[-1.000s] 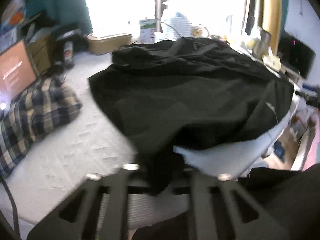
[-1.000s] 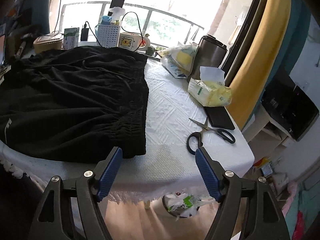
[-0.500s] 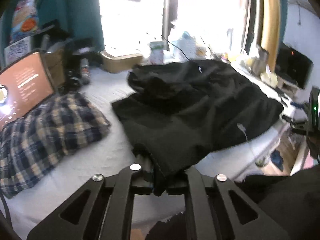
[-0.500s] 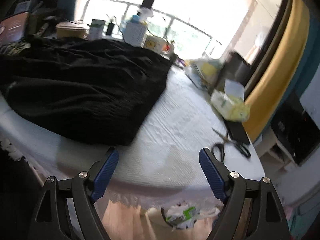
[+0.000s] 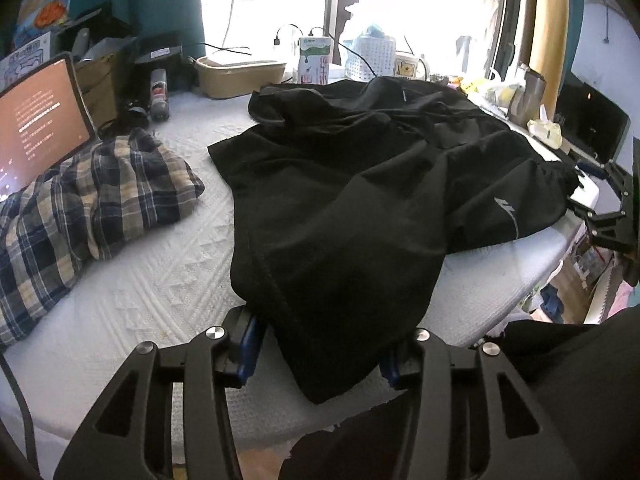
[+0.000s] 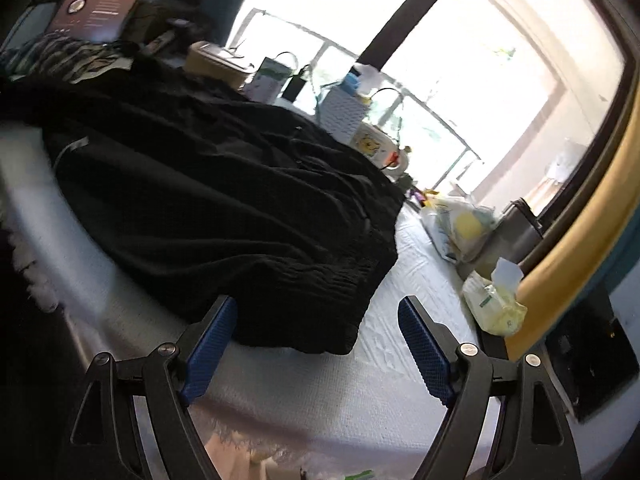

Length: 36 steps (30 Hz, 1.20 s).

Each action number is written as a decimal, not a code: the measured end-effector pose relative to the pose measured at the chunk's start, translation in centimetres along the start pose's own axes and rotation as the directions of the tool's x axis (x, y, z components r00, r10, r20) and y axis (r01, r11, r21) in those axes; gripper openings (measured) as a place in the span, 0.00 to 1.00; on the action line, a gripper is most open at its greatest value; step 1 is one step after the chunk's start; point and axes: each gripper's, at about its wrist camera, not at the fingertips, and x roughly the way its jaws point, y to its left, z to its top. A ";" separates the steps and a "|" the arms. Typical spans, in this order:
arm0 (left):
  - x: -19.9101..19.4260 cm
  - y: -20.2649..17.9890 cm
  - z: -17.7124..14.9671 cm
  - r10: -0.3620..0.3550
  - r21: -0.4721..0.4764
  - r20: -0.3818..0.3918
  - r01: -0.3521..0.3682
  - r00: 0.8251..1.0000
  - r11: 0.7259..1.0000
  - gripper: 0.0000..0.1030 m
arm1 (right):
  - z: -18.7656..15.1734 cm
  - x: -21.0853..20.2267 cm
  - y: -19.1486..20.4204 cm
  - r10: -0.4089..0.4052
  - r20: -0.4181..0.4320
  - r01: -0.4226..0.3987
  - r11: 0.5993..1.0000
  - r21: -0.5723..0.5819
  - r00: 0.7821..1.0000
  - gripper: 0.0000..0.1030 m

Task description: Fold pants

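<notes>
The black pants (image 5: 360,200) lie bunched and partly doubled over on the white-clothed table (image 5: 160,280). A folded end of them drapes toward me between the jaws of my left gripper (image 5: 320,332). Those jaws are opening, and the blue pads (image 5: 246,344) stand just clear of the cloth. In the right wrist view the elastic waistband corner (image 6: 320,300) reaches in between the blue pads (image 6: 208,344) of my right gripper (image 6: 316,304), which is open and does not touch it. That gripper (image 5: 616,216) also shows at the table's right edge in the left wrist view.
A plaid shirt (image 5: 92,200) and a lit tablet (image 5: 40,120) sit at the left. A beige box (image 5: 240,74), a milk carton (image 5: 314,60) and a white basket (image 5: 370,60) line the window side. A tissue pack (image 6: 494,304) and a plastic bag (image 6: 460,228) lie right of the pants.
My left gripper was shut on a fold of the pants and has opened, leaving the fold lying on the table. My right gripper rolled and came up to the waistband corner.
</notes>
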 end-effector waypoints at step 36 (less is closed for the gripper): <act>-7.9 -6.1 5.8 -0.228 0.152 0.225 0.197 0.947 0.968 0.04 | -1.6 -6.9 -11.0 -0.056 0.223 -0.061 0.872 0.486 0.973 0.27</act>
